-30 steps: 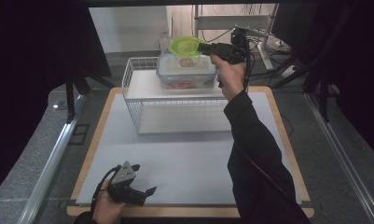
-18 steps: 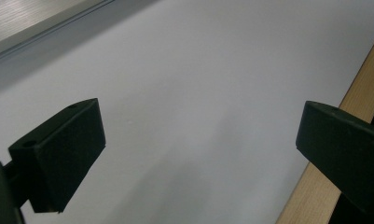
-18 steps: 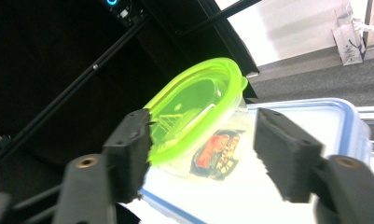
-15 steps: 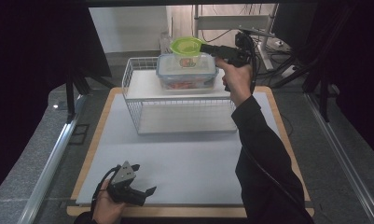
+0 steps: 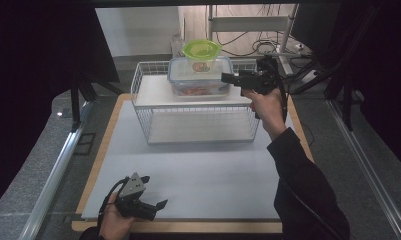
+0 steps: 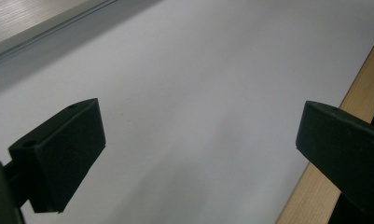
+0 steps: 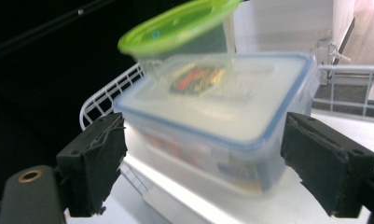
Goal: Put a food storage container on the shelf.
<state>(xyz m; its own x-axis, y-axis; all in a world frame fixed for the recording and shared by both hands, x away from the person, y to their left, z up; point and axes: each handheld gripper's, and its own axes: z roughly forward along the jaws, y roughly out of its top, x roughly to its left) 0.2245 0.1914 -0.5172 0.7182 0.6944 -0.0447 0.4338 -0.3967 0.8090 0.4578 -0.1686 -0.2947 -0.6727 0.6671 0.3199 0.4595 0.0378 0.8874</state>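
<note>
Right gripper point(image 5: 228, 78), jaws just opening and empty, faced a blue-rimmed box point(image 7: 222, 126) under a green-lidded tub point(image 7: 184, 35); their labels blurred, unreadable.

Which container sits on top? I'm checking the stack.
The green-lidded tub, small and round; it rests on the blue-rimmed box, which is larger and rectangular.

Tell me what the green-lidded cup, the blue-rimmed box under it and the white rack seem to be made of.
Green-lidded cup: clear plastic, probably; you see through its wall, and the lime lid looks glossy and opaque.
Blue-rimmed box: translucent, slightly frosted plastic with a blue seal; coloured contents show blurrily through.
White rack: thin wire grid, likely coated metal, with a smooth white shelf panel.
</note>
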